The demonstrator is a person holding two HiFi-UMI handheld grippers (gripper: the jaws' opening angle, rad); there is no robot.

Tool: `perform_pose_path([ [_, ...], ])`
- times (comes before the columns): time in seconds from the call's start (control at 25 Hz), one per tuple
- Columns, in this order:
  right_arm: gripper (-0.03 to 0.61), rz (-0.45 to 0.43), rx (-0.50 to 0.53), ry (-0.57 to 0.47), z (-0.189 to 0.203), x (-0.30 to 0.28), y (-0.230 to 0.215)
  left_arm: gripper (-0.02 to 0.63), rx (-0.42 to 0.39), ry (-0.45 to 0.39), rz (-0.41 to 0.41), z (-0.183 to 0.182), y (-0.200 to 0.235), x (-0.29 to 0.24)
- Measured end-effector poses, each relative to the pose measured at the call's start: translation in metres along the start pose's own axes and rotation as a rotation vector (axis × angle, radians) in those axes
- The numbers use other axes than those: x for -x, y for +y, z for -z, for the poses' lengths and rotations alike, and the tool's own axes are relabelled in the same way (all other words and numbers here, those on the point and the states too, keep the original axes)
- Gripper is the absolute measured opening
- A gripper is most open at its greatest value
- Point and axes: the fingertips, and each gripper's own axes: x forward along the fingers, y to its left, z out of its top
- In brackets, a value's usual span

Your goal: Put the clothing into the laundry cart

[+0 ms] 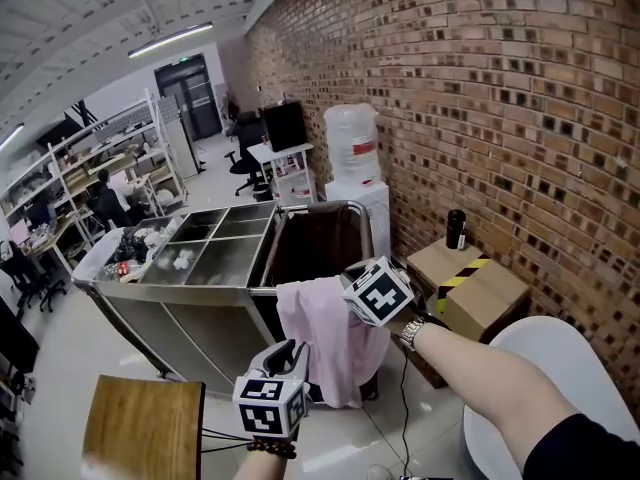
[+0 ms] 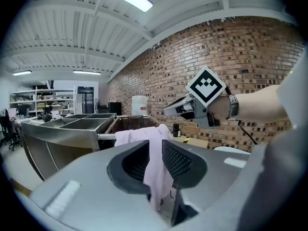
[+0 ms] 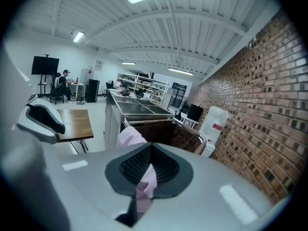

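"Why is the pink garment hanging half out like that?"

"It's draped over the near rim of the laundry cart, and most of it trails down the outside front. The right gripper has its jaws clamped tight on a fold near the top. I'd guess that's so it can lift the fabric over the rim and drop it inside."

"And the left gripper?"

"It's lower down, with its jaws apart. The cloth shows in the gap, but the pads aren't pressing on it. It looks placed to gather the dangling tail, so nothing catches outside the cart."

"So it isn't in yet?"

"Not properly. It's only resting on the edge, next to the steel bins."
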Motion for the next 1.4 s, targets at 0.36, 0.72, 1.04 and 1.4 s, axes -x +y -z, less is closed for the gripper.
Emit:
perform_pose_path([
  [0.36, 0.000, 0.032, -0.028, -0.099, -0.013, 0.080, 0.056, 0.081, 0.024, -0.018, 0.019, -0.020, -0.024, 0.035],
  [0.72, 0.000, 0.052, -0.052, -0.194, -0.013, 0.153, 0.121, 0.077, 0.034, -0.051, 0.038, -0.023, -0.048, 0.073],
  [1.04, 0.000, 0.073, -0.053, -0.244, -0.010, 0.196, 0.158, 0.061, 0.025, -0.116, 0.053, -0.038, -0.063, 0.108],
  [1.4, 0.000, 0.071, -0.057, -0.291, -0.013, 0.224, 0.185, 0.003, 0.003, -0.175, 0.062, -0.047, -0.083, 0.133],
])
